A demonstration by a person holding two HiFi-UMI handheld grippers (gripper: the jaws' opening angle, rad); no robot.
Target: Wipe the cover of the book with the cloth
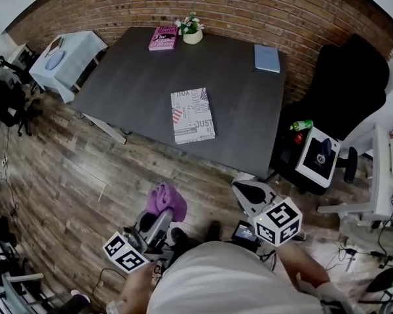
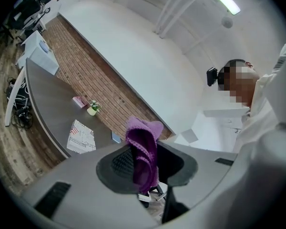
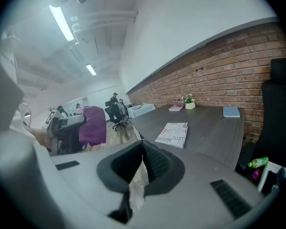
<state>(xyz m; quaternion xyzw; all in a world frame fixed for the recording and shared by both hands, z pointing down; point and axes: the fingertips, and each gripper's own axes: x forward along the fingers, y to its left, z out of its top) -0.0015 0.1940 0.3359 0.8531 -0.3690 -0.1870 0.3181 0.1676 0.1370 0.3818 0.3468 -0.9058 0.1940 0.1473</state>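
Observation:
The book [image 1: 192, 115] with a white, text-printed cover lies flat near the front edge of the dark table [image 1: 137, 77]; it also shows in the left gripper view [image 2: 81, 137] and the right gripper view [image 3: 173, 134]. My left gripper [image 1: 162, 209] is shut on the purple cloth [image 1: 167, 200], which bunches out between its pads [image 2: 144, 151], low over the floor in front of the table. My right gripper [image 1: 252, 193] is shut with nothing between its jaws [image 3: 142, 144], and it points toward the table's front right corner. The cloth also appears in the right gripper view [image 3: 92, 125].
A pink book [image 1: 163, 37], a small potted plant [image 1: 191, 29] and a blue book [image 1: 266, 58] sit at the table's far side by the brick wall. A black chair [image 1: 344, 84] stands to the right, a white side table [image 1: 69, 56] to the left. Wooden floor [image 1: 72, 182] lies before the table.

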